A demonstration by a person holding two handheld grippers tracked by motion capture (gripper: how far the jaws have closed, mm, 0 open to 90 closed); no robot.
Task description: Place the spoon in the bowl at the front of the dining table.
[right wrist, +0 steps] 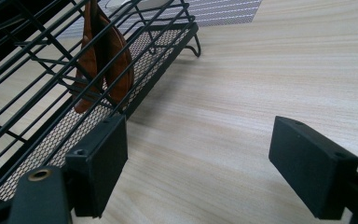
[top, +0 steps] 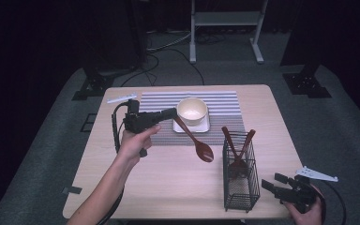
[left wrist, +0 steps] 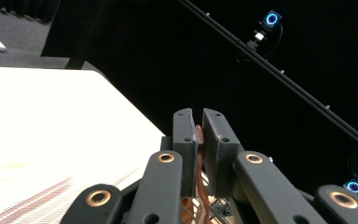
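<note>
- Your left gripper (top: 172, 114) is clamped on the handle end of the wooden spoon (top: 196, 138), which hangs tilted over the striped mat (top: 225, 101) between the bowl (top: 191, 110) and the wire caddy (top: 240, 174); held so far out, it could swing or slip.
- The caddy on the bench (top: 168, 173) holds what look like two more wooden utensils (top: 237, 149); a careless lowering could snag them.
- The bowl appears empty.
- Your right gripper (top: 277, 185) rests beside the caddy, jaws apart.

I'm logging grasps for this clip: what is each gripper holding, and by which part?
The left gripper clamps the brown spoon at its handle end, bowl hanging free. The right gripper is open, holding nothing.
</note>
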